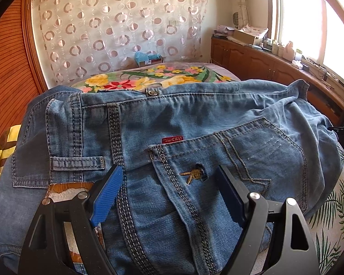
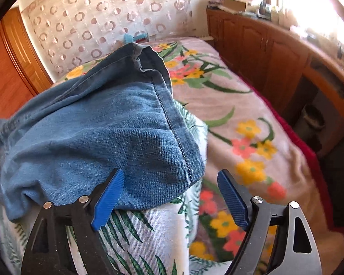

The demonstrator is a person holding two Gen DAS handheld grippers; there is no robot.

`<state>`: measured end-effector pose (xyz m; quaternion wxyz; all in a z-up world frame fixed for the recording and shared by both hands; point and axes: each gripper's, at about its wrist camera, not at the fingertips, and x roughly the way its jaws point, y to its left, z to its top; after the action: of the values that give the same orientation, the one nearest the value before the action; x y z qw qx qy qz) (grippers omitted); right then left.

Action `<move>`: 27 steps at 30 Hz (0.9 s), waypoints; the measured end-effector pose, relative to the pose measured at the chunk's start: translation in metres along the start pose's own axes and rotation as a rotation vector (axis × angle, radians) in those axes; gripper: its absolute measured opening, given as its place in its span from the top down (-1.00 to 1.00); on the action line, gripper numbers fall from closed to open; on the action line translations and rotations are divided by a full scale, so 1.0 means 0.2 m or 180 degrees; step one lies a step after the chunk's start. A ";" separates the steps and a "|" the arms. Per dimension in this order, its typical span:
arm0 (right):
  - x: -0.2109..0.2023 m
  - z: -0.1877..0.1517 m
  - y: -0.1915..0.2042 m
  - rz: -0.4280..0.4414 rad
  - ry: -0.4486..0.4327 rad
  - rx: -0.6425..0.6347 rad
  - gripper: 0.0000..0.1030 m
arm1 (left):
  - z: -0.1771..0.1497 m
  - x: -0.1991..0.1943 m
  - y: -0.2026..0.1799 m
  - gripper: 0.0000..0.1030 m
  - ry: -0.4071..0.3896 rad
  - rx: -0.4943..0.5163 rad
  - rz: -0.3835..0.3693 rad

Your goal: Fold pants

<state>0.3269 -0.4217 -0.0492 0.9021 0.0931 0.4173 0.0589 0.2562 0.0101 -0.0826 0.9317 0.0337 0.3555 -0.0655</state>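
Blue denim pants (image 1: 172,123) lie folded on a leaf-print cushion. The left wrist view shows the seat side: waistband button, red label, back pocket with a gold embroidered logo (image 1: 193,174). My left gripper (image 1: 169,174) is open and hovers just above the pocket, holding nothing. In the right wrist view the hemmed leg end of the pants (image 2: 107,133) drapes over the cushion (image 2: 135,236). My right gripper (image 2: 170,176) is open and empty, its left fingertip (image 2: 114,181) close to the denim edge.
A floral blanket (image 2: 247,137) covers the bed beyond the cushion. Wooden cabinets (image 2: 263,52) with clutter on top run along the right under a bright window. A patterned curtain (image 1: 117,23) hangs behind. A yellow item (image 1: 0,155) lies at the left.
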 end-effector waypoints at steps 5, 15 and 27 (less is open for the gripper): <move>0.03 0.02 -0.04 0.0215 0.0102 0.0056 -0.65 | -0.01 -0.02 0.02 -0.61 0.0012 -0.0031 -0.0023; 0.02 0.04 -0.02 0.0507 0.0172 0.0073 0.14 | -0.03 -0.25 0.13 -0.61 -0.0161 -0.0256 0.0008; -0.14 0.08 0.13 0.0333 -0.0330 -0.0341 0.82 | -0.18 -0.34 0.27 -0.61 -0.0124 -0.0429 0.0255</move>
<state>0.3205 -0.4027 -0.0133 0.9218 0.0693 0.3609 0.1233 0.1904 0.0740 -0.0635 0.9405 -0.0162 0.3393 -0.0048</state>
